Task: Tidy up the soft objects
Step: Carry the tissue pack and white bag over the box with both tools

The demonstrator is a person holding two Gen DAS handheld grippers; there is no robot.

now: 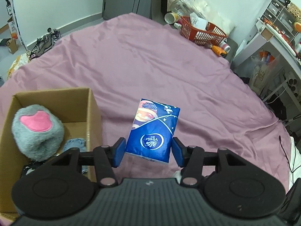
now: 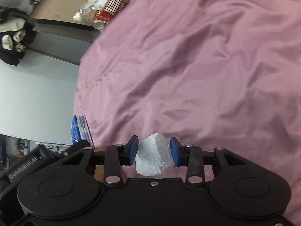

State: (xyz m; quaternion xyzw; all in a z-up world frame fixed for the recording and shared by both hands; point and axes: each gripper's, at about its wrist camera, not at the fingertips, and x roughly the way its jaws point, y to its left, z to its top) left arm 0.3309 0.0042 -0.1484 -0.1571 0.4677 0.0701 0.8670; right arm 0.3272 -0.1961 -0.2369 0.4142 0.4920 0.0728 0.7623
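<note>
My left gripper [image 1: 148,151] is shut on a blue Vinda tissue pack [image 1: 153,130] and holds it above the pink bedsheet [image 1: 150,60], just right of a cardboard box [image 1: 90,109]. In the box lie a grey plush paw with a pink pad [image 1: 36,130] and a bit of blue denim cloth [image 1: 75,144]. My right gripper [image 2: 154,151] is shut on a small white packet in clear wrap [image 2: 153,157] above the sheet [image 2: 188,66]. The blue tissue pack [image 2: 80,129] and the left gripper also show at the left of the right wrist view.
A red basket [image 1: 203,32] with bottles and bags stands at the bed's far right corner. Shelves and bags [image 1: 272,43] line the right side. Shoes [image 1: 45,41] lie on the floor at the far left.
</note>
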